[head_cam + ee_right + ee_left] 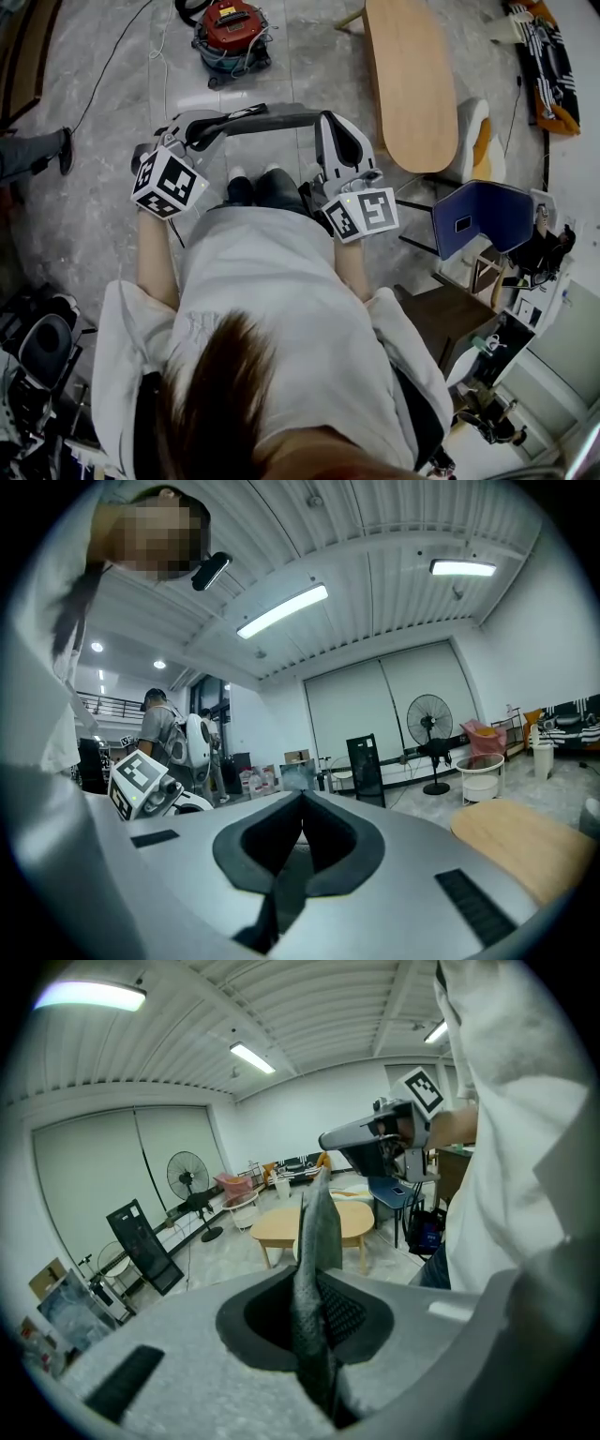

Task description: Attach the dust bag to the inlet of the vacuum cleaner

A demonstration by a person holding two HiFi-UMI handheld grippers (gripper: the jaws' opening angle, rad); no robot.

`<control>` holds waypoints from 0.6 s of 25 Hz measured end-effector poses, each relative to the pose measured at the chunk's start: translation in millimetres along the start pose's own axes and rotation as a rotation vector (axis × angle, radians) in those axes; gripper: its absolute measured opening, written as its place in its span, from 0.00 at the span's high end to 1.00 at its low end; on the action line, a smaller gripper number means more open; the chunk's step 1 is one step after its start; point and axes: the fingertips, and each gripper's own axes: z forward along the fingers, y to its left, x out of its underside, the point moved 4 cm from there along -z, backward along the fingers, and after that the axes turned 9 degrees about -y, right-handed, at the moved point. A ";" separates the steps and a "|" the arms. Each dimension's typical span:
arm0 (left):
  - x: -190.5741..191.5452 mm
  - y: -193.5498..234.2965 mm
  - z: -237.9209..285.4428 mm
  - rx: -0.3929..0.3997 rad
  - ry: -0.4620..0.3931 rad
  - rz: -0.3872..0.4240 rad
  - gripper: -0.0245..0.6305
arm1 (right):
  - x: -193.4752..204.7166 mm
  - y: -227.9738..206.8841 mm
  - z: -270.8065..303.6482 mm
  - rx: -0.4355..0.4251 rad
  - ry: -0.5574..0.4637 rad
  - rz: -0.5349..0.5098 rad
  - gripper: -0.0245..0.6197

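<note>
**Dust bag (319,1232) held crosswise between my two grippers**

My left gripper (302,1279) has its fingers pinched on the dust bag. The grey, felt-like cloth stands edge-on in the slot between them, fills the dark cut-out and sticks out past the tips. My right gripper (302,797) has its fingers pressed tight together, and only a thin grey edge of the bag shows in the seam between them.

From above, the bag is a flat dark-grey band in the air in front of my waist. Its long axis runs crosswise, from the left gripper's tips over to the right gripper's tips, nearly straight and about level. One end points to my left, the other to my right. It looks flattened, and I cannot make out its opening or whether anything is inside it.

Near my right side stands a blue chair (483,216), and beyond it a long wooden table (408,84). Ahead of me on the grey floor (94,216), well apart from the bag, sits the vacuum cleaner (230,36). It is a red drum seen from above, and I cannot see into it or find its inlet.

Farthest off, by the wall, are a standing fan (187,1177) and a round white basket stand (483,780), too small for me to tell its contents
</note>
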 end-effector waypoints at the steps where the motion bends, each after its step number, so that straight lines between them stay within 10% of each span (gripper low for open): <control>1: -0.3 2.4 3.3 0.003 0.001 -0.002 0.91 | -0.8 -3.6 2.8 0.002 -0.003 0.000 0.96; 15: -1.8 73.1 79.0 -0.059 0.054 -0.078 0.91 | 4.3 -102.4 94.6 -0.084 0.045 0.019 0.96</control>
